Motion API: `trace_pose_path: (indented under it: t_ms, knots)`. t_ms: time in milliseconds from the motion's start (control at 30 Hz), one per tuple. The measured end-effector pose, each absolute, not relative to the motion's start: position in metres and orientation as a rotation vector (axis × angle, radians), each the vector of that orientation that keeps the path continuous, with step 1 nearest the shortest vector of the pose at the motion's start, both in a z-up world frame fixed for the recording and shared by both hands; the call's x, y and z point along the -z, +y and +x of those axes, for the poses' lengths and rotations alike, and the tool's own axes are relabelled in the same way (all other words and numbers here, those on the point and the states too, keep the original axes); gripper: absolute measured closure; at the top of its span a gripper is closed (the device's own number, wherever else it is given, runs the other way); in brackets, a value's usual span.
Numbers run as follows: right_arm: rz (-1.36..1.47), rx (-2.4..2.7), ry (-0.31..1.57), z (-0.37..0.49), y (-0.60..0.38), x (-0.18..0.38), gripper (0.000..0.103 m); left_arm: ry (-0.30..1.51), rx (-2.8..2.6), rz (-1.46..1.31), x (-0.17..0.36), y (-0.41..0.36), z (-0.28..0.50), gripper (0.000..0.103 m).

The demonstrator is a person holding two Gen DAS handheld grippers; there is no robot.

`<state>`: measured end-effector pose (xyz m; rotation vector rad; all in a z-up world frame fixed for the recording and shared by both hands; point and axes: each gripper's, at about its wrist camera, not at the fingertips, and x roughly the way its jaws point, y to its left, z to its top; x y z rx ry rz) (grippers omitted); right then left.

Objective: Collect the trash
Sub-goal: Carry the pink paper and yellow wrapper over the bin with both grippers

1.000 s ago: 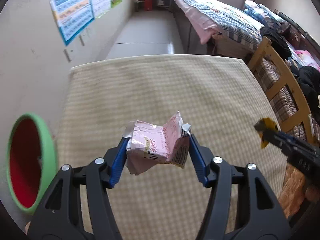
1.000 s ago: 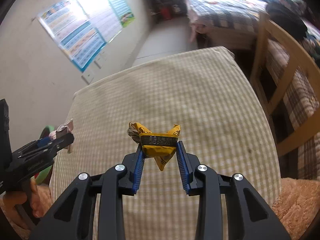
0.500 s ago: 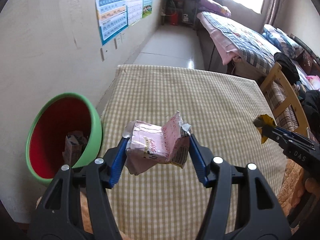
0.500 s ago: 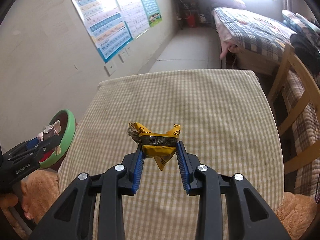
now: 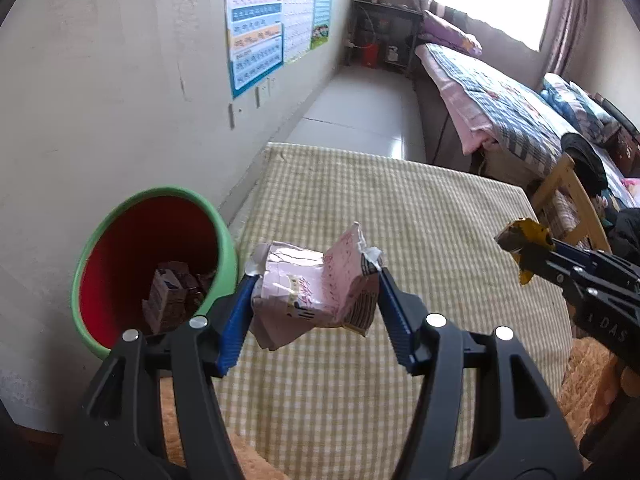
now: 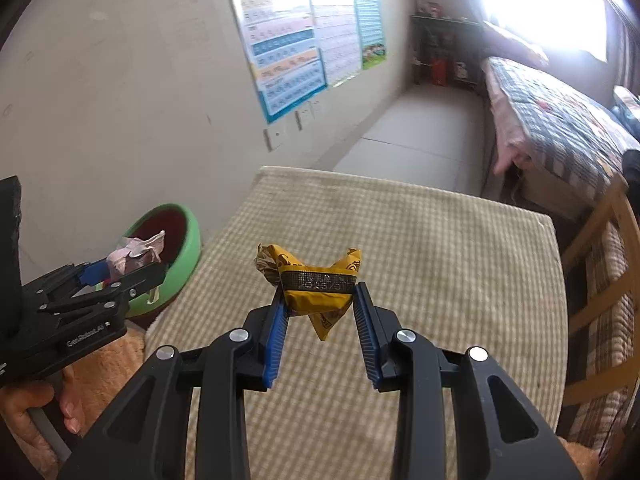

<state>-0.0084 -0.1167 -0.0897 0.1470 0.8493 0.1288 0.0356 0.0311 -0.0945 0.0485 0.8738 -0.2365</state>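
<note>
a checked cloth in pale yellow and cream covers the surface (image 5: pixel 420 240), woven and slightly rough-looking, running away toward a tiled floor and a bed with a patterned quilt (image 5: pixel 500 112). to the left of the surface, low against a plain wall, stands a round bin (image 5: pixel 224 236) with a smooth green rim and a red inside; a few crumpled cartons already lie at its bottom. the left tool (image 5: pixel 316 300) is pressed onto a pink carton (image 5: pixel 312 292), flattened and creased, with torn silvery edges; it is held in the air, above the near left part of the surface and just beside the bin's rim. the right tool (image 6: pixel 320 308) pinches a yellow wrapper (image 6: pixel 316 292), crinkled foil twisted into a bow-like shape with a dark printed band, held in the air above the middle of the cloth, well apart from the bin. the step in hand looks like dropping the pink carton into the bin. to do it well, the left tool should carry the carton fully over the red opening before the fingers part, since the light, bent card could catch the rim and fall outside. the right tool would best wait clear of it, then follow the same path with the wrapper.
</note>
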Motion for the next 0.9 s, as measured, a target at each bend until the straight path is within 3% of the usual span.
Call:
trace_pose_path:
  t_ms: [900]
  knots:
    - [-0.002, -0.308, 0.880, 0.014, -0.044, 0.084, 0.069, 0.833, 0.056, -0.071, 0.085, 0.108, 0.039, 0.046]
